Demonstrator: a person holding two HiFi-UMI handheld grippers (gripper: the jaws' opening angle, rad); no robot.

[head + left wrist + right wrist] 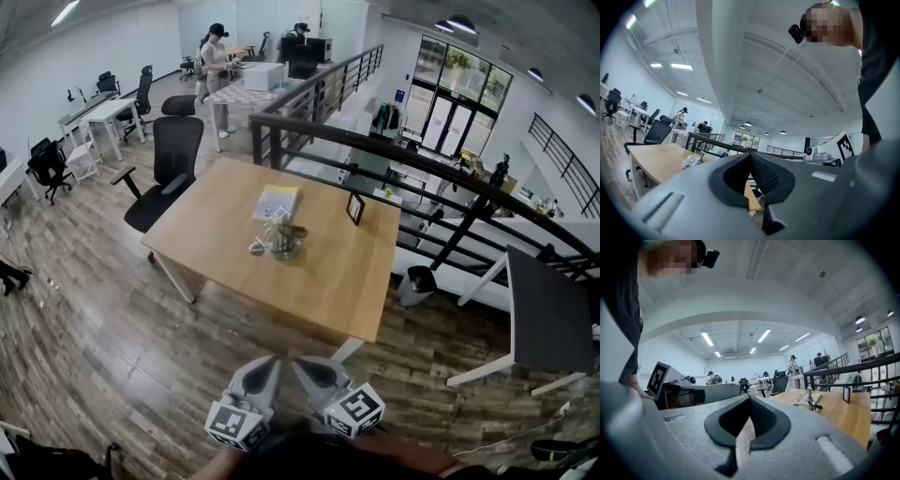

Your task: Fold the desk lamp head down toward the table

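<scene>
Head view: high, steep down, table [216, 225] far ahead. Both gripper views: low, level, same way, side by side. All 3 share table & desk lamp [274, 234].

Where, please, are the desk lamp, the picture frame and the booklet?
desk lamp [285, 247], head view, on its base.
picture frame [355, 208], head view, on its middle.
booklet [276, 201], head view, on its cover.

Wood-plank floor [84, 319], black railing [309, 127] (a mezzanine edge), black office chair [173, 150], tall windows [455, 103], ceiling strip lights [708, 338].
</scene>
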